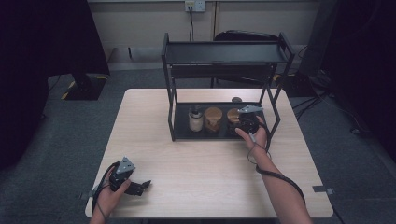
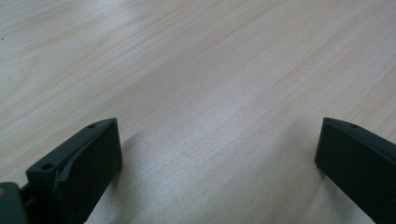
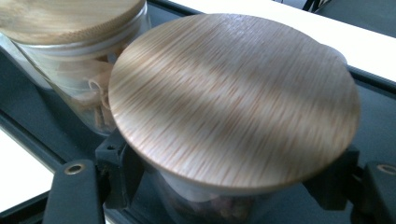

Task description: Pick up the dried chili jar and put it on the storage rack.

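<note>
your right gripper (image 3: 229,182) clasps the round wooden-lidded glass jar (image 3: 233,98) on the black metal rack's lower tray (image 1: 182,133), contents hidden beneath the lid. your left gripper (image 2: 219,154) rests spread on the pale wooden table (image 2: 196,70).

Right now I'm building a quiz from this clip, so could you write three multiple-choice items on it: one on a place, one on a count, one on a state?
1. Where do the jars stand?
A. On the rack's lower tray
B. On the rack's top shelf
C. On the floor

2. How many jars are on that tray?
A. One
B. Three
C. Five

3. How is the left hand-held gripper?
A. Shut on a jar
B. Shut on a cable
C. Open above bare wood

Answers:
1 A: the high view shows the jars on the lower tray of the black rack.
2 B: a pale jar, a middle jar and the right jar, which the right hand-held gripper straddles.
3 C: the left hand-held gripper has jaws wide apart over the table.
</note>
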{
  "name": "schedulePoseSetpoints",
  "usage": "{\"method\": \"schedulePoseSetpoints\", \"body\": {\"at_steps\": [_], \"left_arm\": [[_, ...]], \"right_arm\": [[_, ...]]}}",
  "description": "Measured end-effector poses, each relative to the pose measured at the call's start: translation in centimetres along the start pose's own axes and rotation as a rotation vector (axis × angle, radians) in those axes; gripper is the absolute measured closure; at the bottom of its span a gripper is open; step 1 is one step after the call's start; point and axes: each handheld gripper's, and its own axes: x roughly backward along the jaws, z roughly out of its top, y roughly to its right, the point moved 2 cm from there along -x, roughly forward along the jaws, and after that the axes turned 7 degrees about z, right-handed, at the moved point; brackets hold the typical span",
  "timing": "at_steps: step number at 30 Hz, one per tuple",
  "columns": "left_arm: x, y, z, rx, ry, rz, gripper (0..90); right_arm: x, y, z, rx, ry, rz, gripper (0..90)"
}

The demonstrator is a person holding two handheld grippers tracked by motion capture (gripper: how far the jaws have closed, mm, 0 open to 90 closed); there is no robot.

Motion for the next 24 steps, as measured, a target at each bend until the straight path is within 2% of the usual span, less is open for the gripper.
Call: {"method": "schedulePoseSetpoints", "body": {"at_steps": [24], "left_arm": [[0.00, 0.01, 0.00, -0.001, 0.000, -0.001, 0.1]], "right_arm": [[-0.83, -0.24, 0.36, -0.023, -0.006, -0.008, 23.6]]}}
